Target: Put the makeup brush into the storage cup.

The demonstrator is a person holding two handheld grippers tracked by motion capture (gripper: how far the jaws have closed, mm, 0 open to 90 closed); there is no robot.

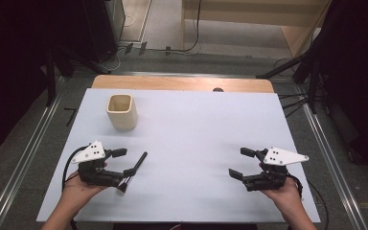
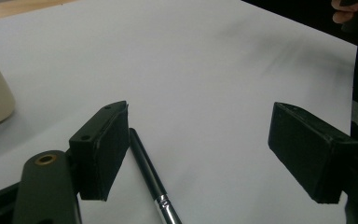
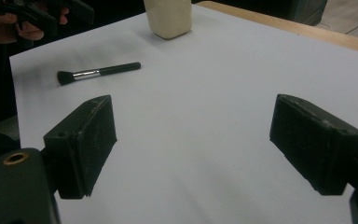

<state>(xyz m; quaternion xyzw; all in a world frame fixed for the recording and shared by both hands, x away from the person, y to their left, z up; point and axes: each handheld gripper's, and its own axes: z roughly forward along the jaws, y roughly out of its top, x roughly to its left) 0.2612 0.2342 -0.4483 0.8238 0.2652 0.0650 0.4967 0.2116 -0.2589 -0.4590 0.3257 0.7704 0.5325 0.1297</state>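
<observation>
The left gripper rests low at the near left of the white table, jaws spread wide and holding nothing. Just beside its inner jaw lies a brush: a slim black handle, a short silver collar, and a dark tuft of bristles at the near end. It lies flat, handle pointing away from the person. Farther back stands a cream cup, square-sided with rounded corners. The right gripper, at the near right, is also spread wide and empty.
</observation>
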